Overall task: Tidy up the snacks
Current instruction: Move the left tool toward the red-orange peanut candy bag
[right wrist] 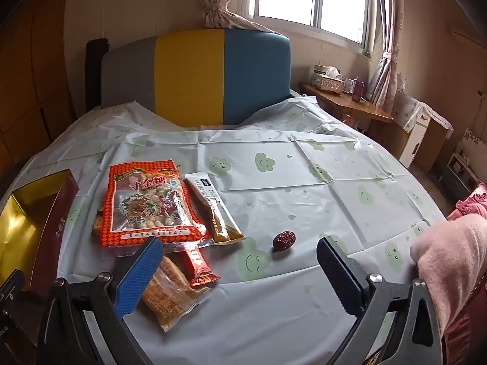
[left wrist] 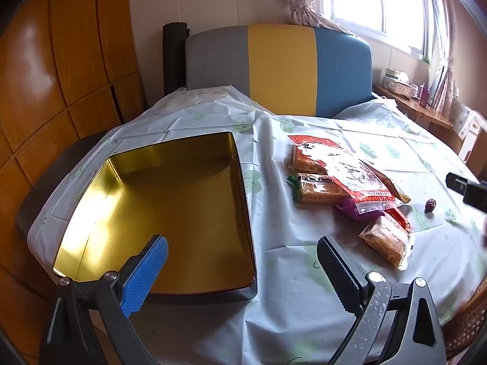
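Left gripper (left wrist: 243, 261): tilted downward over the near edge of the table, jaws spread wide with nothing between them; blue pad above the gold tin's near corner.
Right gripper (right wrist: 240, 266): same downward tilt, jaws spread wide and empty, hanging above the snacks.
Sleeve (right wrist: 450, 261): pink, fuzzy, at the right gripper's outer side.
Gold tin (left wrist: 158, 206): lidless and empty, on the table's left.
Snacks: orange-red candy bag (right wrist: 146, 203) on top of wrapped biscuit packs (left wrist: 386, 243); a white-and-gold sachet (right wrist: 213, 210) just beside it; a red date (right wrist: 283, 240) lying apart.
Tablecloth (right wrist: 304, 182): pale, green cloud print.
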### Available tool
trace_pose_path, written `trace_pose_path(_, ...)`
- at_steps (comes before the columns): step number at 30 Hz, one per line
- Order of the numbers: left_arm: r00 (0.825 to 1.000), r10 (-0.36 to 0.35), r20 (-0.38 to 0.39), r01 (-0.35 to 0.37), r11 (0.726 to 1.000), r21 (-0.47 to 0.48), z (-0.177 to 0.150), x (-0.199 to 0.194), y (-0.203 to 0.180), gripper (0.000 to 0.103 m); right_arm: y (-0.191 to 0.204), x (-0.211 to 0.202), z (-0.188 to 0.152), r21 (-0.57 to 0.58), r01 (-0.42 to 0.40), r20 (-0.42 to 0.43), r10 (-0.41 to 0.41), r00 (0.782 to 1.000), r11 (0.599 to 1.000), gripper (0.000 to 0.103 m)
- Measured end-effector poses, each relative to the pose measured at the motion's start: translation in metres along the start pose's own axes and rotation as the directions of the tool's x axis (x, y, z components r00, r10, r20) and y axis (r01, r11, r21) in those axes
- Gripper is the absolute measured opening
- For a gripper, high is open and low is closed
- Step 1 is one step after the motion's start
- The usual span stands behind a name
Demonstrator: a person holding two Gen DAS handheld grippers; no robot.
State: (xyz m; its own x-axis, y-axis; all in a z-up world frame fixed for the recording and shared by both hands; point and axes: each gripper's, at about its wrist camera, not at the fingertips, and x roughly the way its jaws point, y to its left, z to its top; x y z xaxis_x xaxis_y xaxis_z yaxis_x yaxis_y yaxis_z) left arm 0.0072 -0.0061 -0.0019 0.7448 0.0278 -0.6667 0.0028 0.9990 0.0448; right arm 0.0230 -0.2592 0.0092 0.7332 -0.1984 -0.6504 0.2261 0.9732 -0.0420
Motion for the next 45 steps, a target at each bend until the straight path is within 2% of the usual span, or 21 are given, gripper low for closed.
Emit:
trace_pose_path(5,1.000,0.000,0.001,0.000,1.000,0.011,0.000,0.001,-0.004,0.099,-0.024,0.000,0.009,0.043,0.017,-0.007,-0.017,1.000,0.999,0.103)
trace_pose_path(16,1.000,-0.002,0.002,0.002,0.999,0.033,0.001,0.001,-0.010,0.099,-0.044,0.005,0.013,0.072,0.056,-0.030,-0.054,0.998,0.996,0.103)
trace_pose_path(20,1.000,-0.004,0.004,0.004,0.999,0.040,0.001,0.001,-0.012,0.099,-0.049,0.011,0.014,0.095,0.040,-0.051,-0.035,0.998,0.995,0.103)
trace_pose_path(27,1.000,-0.005,-0.001,0.005,0.999,0.047,0.001,0.002,-0.014,0.099,-0.061,0.021,0.020,0.143,0.011,-0.025,-0.007,1.000,0.990,0.103)
trace_pose_path(32,1.000,-0.015,-0.004,0.016,0.998,0.055,0.003,0.003,-0.020,0.099,-0.070,0.039,0.031,0.165,-0.008,-0.080,0.021,0.997,0.986,0.103)
trace_pose_path(38,0.998,-0.053,-0.020,0.054,0.995,0.080,0.009,0.008,-0.028,0.099,-0.075,0.075,0.037,0.152,0.005,-0.191,0.025,0.981,0.988,0.103)
trace_pose_path(41,0.996,-0.081,-0.030,0.084,0.992,0.090,0.013,0.010,-0.034,0.099,-0.078,0.090,0.034,0.176,-0.011,-0.234,0.053,0.971,0.984,0.103)
trace_pose_path(43,0.991,-0.124,-0.046,0.128,0.987,0.101,0.017,0.013,-0.039,0.099,-0.082,0.094,0.033,0.207,-0.024,-0.245,0.076,0.967,0.978,0.103)
trace_pose_path(45,0.981,-0.181,-0.069,0.187,0.978,0.096,0.023,0.016,-0.044,0.091,-0.088,0.096,0.032,0.241,-0.027,-0.250,0.089,0.964,0.970,0.102)
